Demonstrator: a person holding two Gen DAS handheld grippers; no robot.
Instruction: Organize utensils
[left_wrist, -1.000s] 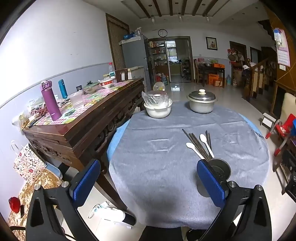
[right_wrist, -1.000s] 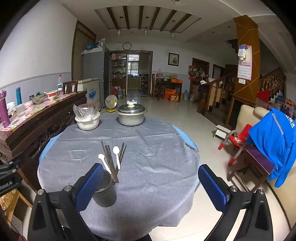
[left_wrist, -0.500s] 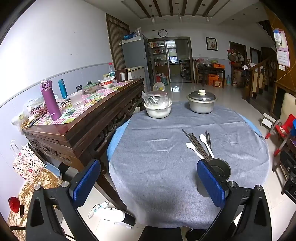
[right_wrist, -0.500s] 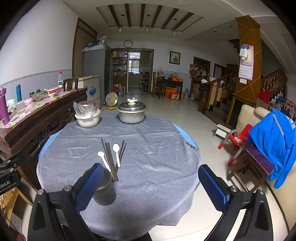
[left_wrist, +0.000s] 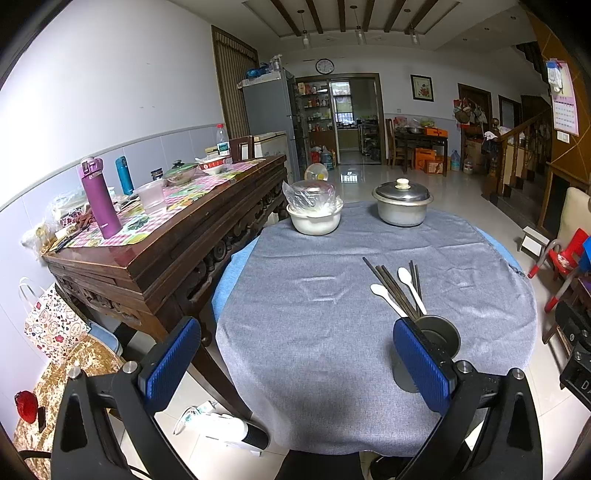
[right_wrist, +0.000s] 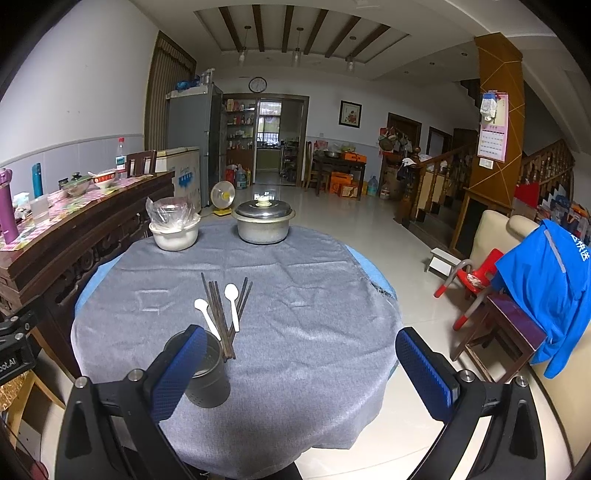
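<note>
Nothing on the desk (left_wrist: 295, 332) has shifted in the last second: left hand-held gripper (left_wrist: 295, 365) hangs spread and empty left of the holder (right_wrist: 207, 369), chopsticks (right_wrist: 221, 314) and spoons (right_wrist: 232, 302) lie just beyond it, right hand-held gripper (right_wrist: 303, 369) gapes to its right; sorting unstarted.

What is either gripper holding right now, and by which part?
Nothing. The left gripper and right gripper are both open and empty; chopsticks and spoons lie on the table.
</note>
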